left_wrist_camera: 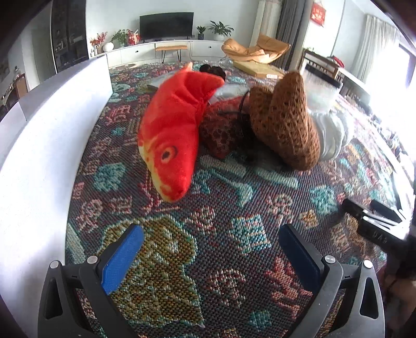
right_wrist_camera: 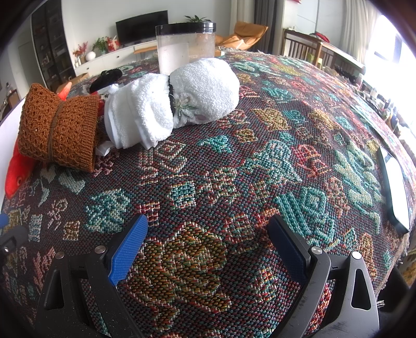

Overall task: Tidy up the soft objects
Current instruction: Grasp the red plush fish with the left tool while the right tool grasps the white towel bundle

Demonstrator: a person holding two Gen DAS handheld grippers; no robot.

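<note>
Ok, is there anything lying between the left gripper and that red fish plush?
Nothing visible. Only bare patterned cloth lies between the open left gripper and the red fish plush; the brown knit bundle sits off to its right.

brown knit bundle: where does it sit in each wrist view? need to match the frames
Left wrist: brown knit bundle right of centre, standing on end, the red fish plush to its left.
Right wrist: brown knit bundle at the left edge, lying on its side, tied at the middle, left of the white towel roll.
Shared landmark: the black TV on the far wall.
</note>
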